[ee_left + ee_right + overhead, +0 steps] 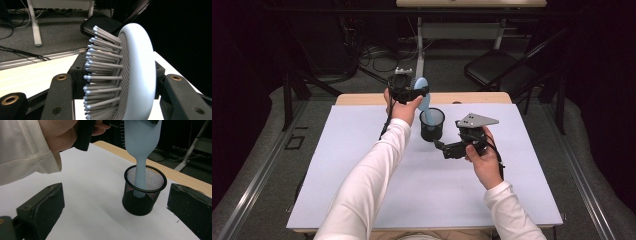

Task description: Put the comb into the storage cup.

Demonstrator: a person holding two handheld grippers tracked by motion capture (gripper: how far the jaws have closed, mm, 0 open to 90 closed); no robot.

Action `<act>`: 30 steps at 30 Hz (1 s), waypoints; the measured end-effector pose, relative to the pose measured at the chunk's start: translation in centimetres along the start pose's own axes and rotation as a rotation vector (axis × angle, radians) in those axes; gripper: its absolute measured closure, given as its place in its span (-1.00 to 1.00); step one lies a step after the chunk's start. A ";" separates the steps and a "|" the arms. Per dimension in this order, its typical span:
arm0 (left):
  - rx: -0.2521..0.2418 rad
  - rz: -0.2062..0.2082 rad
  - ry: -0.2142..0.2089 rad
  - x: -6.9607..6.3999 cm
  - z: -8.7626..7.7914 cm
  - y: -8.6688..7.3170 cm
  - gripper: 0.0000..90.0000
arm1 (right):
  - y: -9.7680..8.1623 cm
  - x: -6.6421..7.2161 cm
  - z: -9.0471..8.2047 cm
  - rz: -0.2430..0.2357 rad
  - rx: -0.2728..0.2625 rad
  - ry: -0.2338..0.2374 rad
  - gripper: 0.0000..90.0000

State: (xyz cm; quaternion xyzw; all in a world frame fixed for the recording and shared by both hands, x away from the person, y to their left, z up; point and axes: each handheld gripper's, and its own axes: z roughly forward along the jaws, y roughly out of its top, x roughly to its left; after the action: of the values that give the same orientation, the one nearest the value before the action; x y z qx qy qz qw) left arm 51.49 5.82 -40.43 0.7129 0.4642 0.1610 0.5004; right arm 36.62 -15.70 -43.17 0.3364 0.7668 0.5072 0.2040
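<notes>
Your left gripper (414, 92) is clamped on the head of one pale blue plastic hairbrush (423, 102), handle down inside one black wire-mesh cup (432, 124). Your right gripper (112, 202) stands released, just beside the cup, jaws empty.

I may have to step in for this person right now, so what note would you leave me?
Left tool: shut on the light blue hairbrush by its head, bristles to one side.
Right tool: open, holding nothing, beside the black mesh cup.
The brush handle already dips into the cup, which stands upright on the white table.
Left: probably lower the brush and let go.
</notes>
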 end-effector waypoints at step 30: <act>0.042 0.050 0.018 -0.7 1.0 -0.9 0.09 | 0.0 0.0 0.0 -0.006 0.002 -0.003 -0.98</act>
State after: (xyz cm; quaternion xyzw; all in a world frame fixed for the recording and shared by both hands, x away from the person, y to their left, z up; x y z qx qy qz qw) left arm 51.39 4.74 -41.49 0.7331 0.4538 0.1701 0.4772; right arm 36.60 -15.66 -43.18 0.3352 0.7678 0.5056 0.2063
